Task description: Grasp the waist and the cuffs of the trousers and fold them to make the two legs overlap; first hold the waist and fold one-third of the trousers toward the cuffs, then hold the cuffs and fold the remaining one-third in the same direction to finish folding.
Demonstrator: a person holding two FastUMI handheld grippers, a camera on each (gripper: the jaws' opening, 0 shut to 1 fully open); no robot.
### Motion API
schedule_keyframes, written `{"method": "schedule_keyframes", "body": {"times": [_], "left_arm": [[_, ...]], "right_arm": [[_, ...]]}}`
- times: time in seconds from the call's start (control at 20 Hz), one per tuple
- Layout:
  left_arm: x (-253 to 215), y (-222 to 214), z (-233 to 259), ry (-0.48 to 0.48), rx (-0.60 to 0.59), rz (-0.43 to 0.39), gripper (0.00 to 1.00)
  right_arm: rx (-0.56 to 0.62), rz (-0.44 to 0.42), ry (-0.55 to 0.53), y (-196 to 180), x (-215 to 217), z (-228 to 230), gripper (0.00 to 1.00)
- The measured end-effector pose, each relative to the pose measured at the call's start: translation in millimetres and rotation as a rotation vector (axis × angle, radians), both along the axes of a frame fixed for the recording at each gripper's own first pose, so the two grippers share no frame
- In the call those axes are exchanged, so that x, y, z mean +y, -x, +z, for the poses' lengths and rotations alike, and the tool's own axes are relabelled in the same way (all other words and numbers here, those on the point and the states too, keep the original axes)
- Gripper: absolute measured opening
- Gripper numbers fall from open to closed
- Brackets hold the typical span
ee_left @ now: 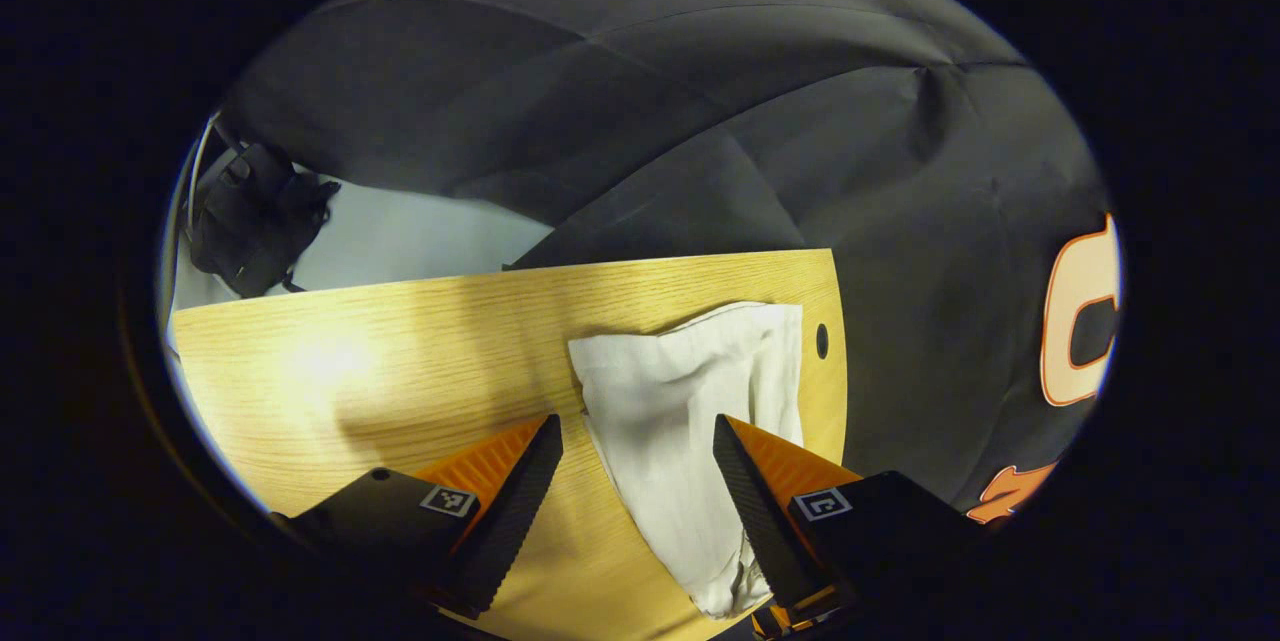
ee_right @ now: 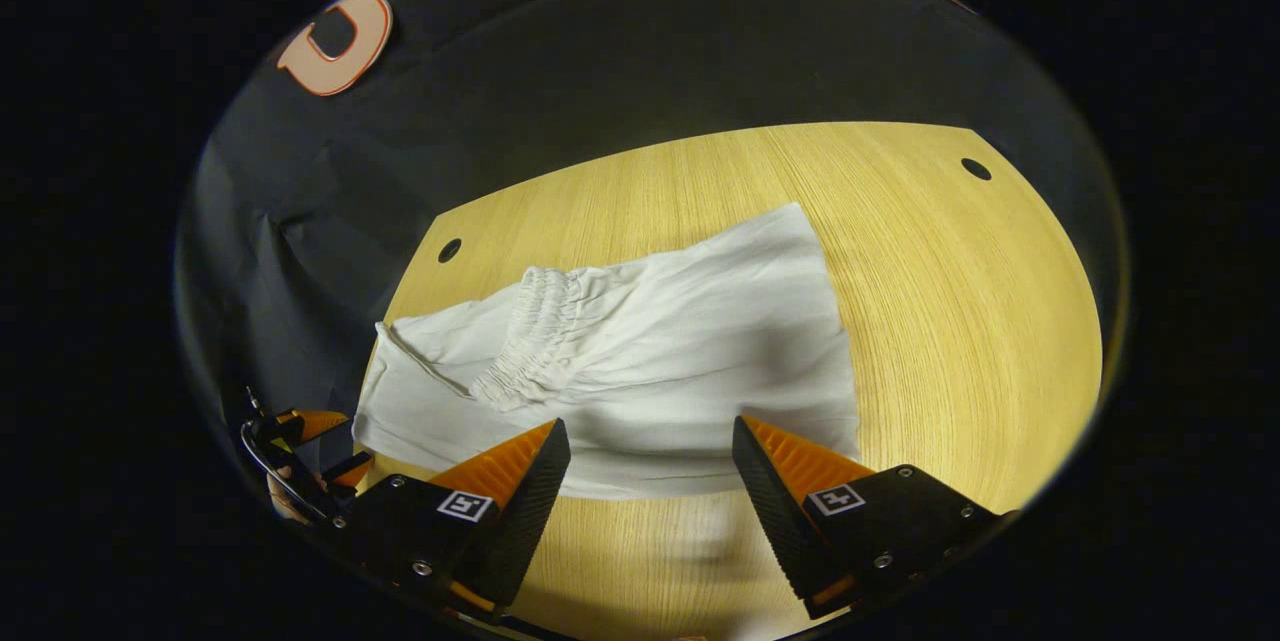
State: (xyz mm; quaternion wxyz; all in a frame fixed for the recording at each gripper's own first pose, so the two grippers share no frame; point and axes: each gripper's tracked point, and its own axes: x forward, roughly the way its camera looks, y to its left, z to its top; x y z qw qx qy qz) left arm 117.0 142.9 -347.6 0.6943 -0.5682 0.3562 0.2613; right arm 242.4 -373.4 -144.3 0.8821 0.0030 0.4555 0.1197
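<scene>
At the bottom of the right gripper view our right gripper (ee_right: 650, 481) is spread and empty; likewise the left gripper (ee_left: 635, 481). Mid-frame, the trousers (ee_right: 680, 361) lie folded on the table (ee_right: 980, 321), waistband (ee_right: 535, 331) on top. Next, we judge, comes gripping the cuffs.

Wooden table (ee_right: 960, 321) under folded white trousers (ee_right: 660, 361).

trousers (ee_left: 690, 421): near end hidden behind right finger | dark object (ee_left: 255, 216) past surface (ee_left: 400, 361): too blurred to identify
</scene>
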Motion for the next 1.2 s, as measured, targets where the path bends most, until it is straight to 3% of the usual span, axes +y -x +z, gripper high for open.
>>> {"method": "schedule_keyframes", "body": {"times": [0.35,0.4,0.5,0.6,0.7,0.9,1.2], "left_arm": [[-7,-36,-5,0.014,-0.065,-0.035,0.99],[-9,-39,-11,0.013,-0.044,-0.058,0.90],[-16,-40,-24,0.015,0.022,-0.080,0.53],[-23,-53,-25,0.025,-0.005,-0.076,0.16],[-20,-69,-31,0.016,-0.063,-0.079,0.06],[-21,-82,-12,-0.039,-0.105,-0.139,0.04],[-45,-115,70,-0.177,-0.252,-0.288,0.04]], "right_arm": [[0.023,-0.057,-0.023,-1,-16,-3,0.98],[0.026,-0.063,-0.031,0,-18,-1,0.99],[0.027,-0.073,-0.033,0,-21,-1,0.99],[0.024,-0.079,-0.032,2,-24,1,0.99],[0.025,-0.083,-0.032,3,-28,2,0.99],[0.012,-0.086,-0.023,6,-33,1,0.98],[-0.009,-0.108,-0.074,8,-39,12,0.99]]}}
